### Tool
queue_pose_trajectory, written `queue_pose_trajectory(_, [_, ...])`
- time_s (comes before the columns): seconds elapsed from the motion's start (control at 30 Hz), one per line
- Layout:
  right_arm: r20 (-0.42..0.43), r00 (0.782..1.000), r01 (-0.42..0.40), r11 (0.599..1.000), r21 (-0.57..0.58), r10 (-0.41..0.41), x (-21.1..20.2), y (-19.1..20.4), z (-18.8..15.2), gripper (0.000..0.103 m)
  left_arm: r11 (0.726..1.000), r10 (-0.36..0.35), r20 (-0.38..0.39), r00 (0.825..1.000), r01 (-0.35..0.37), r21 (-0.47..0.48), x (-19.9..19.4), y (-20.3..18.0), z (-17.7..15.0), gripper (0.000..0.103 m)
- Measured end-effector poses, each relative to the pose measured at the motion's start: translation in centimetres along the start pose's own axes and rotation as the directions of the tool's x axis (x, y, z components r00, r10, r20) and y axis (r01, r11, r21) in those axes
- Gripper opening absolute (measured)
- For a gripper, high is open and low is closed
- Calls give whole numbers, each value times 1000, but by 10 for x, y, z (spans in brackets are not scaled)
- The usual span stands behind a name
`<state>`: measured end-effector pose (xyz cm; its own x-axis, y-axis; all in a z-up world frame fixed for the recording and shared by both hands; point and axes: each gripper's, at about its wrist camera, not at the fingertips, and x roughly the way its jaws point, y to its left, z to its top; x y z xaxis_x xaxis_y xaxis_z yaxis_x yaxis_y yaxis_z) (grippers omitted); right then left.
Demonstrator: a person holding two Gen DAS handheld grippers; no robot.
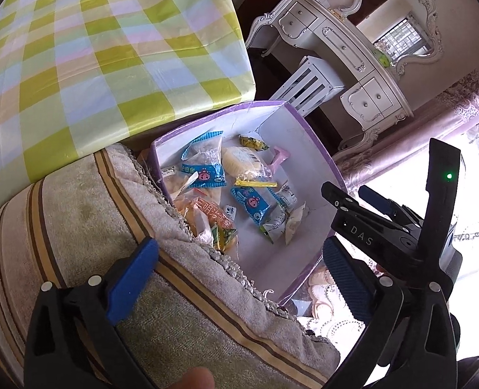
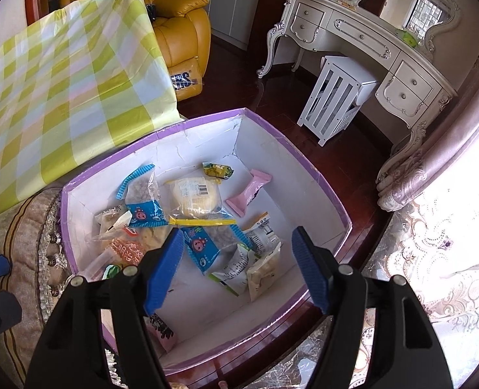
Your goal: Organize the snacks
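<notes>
Clearly both claws hang spread and empty: the right gripper (image 2: pixel 236 269) over the purple-rimmed white cardboard box (image 2: pixel 320 175), the left gripper (image 1: pixel 236 278) beside it. Below the right one, the crinkly plastic-wrapped snack packets (image 2: pixel 203 246) look light, soft and slippery, so a sealed edge is probably the safest place to pinch.

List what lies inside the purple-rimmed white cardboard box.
Purple-rimmed white cardboard box: wrapped snacks, including a pink packet and a blue-edged clear packet. Whatever lies beneath the pile is hidden.

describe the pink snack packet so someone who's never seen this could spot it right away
Find the open box with the purple rim and white inside, on the floor beside the striped cushion. Among the snacks in it, look to the far right corner, past the pale round bun. The pink packet lies there alone on the white bottom, the only plain pink wrapper at that end.
</notes>
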<state>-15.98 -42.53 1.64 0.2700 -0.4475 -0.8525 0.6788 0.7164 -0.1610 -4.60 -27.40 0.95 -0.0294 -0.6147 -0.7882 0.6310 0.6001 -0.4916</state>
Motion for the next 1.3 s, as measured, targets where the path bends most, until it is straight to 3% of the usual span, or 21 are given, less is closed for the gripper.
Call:
queue_pose_trajectory(0.47, [-1, 1000, -8, 1000, 4, 8, -3, -2, -1, 69, 999, 2, 15, 1000, -2, -47, 9, 7, 12, 99])
queue_pose_trajectory(1.3, [-5, 1000, -15, 1000, 5, 15, -2, -3, -3, 69, 999, 1, 19, 1000, 0, -45, 9, 7, 11, 99])
